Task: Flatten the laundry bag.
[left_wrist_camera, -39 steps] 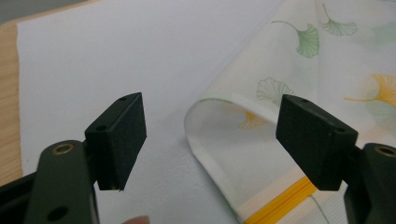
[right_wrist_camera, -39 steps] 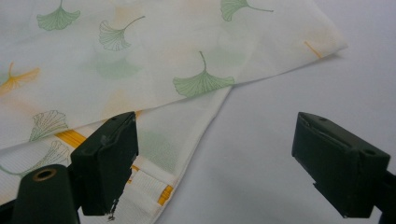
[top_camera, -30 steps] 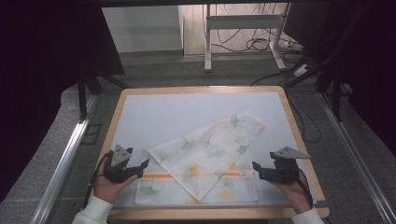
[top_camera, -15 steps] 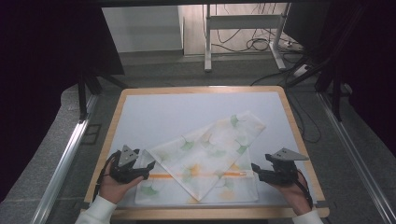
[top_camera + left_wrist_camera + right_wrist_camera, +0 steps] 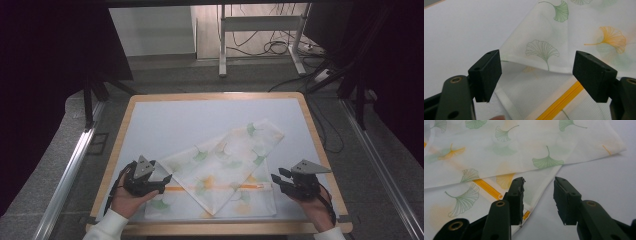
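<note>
A white cloth (image 5: 220, 170) printed with green and orange ginkgo leaves lies folded on the near half of the table, an orange stripe (image 5: 215, 188) running across it. My left gripper (image 5: 162, 181) is at the cloth's left corner. Its jaws stand wide open around the folded corner of the cloth (image 5: 544, 37), left gripper (image 5: 536, 75) not touching it. My right gripper (image 5: 276, 180) is at the cloth's right edge. Its jaws have just been closing and stand partly closed over the edge of the cloth (image 5: 499, 150), with a gap still between the pads of the right gripper (image 5: 539, 192).
The table (image 5: 215, 96) has a white top and a wooden rim, bare beyond the cloth. Metal rails (image 5: 65, 175) run along both sides on the floor. A stand's legs and cables (image 5: 270, 47) lie behind the table.
My left gripper has crept slightly rightward onto the cloth's left corner. The right hand has kept its place.
</note>
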Demonstrator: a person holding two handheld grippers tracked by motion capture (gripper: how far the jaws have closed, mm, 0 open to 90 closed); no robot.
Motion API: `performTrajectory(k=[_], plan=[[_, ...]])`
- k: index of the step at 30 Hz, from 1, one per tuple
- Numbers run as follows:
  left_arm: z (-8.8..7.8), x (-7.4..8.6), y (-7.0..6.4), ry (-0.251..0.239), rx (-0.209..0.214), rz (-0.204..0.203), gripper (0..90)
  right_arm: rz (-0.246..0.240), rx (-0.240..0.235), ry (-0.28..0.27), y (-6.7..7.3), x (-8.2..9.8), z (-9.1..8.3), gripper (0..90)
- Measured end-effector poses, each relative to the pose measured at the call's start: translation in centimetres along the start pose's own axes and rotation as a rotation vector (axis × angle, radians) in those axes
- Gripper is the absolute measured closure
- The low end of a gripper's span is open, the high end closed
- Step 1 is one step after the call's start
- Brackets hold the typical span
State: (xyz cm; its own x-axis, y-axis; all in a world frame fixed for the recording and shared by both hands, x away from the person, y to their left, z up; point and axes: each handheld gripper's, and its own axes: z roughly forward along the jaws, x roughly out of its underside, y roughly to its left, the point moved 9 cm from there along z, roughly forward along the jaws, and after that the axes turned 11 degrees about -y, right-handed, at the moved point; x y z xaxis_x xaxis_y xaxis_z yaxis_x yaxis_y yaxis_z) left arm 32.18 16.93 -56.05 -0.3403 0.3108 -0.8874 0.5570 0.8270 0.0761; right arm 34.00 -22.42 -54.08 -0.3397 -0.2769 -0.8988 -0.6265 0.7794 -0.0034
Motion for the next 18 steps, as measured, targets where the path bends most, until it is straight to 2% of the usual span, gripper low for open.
performTrajectory(k=[4,6,7,8,9,10,11,18], plan=[[-0.1,-0.2,-0.1,-0.008,-0.002,-0.001,23.3,-0.011,-0.011,0.010,0.2,0.2,0.1,65.9],[-0.1,-0.3,-0.3,-0.009,0.006,0.002,23.3,-0.010,-0.020,0.013,0.3,0.2,0.1,71.7],[0.0,-0.4,-0.7,-0.009,0.015,0.005,23.3,-0.008,-0.036,0.014,0.5,0.2,0.0,78.3],[0.0,-0.4,-0.7,-0.009,0.015,0.005,23.2,-0.008,-0.036,0.014,0.5,0.2,0.0,78.3],[0.2,-0.5,-1.3,-0.008,0.030,0.015,23.2,-0.007,-0.053,0.017,0.7,0.2,0.0,83.3],[0.2,-0.5,-1.3,-0.008,0.030,0.015,23.2,-0.007,-0.053,0.017,0.7,0.2,0.0,83.3],[0.3,-0.7,-1.9,-0.008,0.046,0.026,23.2,-0.012,-0.064,0.024,0.8,0.2,0.0,87.7],[0.6,-1.1,-3.5,-0.005,0.086,0.056,23.2,-0.026,-0.085,0.034,1.4,0.3,0.1,89.4]])
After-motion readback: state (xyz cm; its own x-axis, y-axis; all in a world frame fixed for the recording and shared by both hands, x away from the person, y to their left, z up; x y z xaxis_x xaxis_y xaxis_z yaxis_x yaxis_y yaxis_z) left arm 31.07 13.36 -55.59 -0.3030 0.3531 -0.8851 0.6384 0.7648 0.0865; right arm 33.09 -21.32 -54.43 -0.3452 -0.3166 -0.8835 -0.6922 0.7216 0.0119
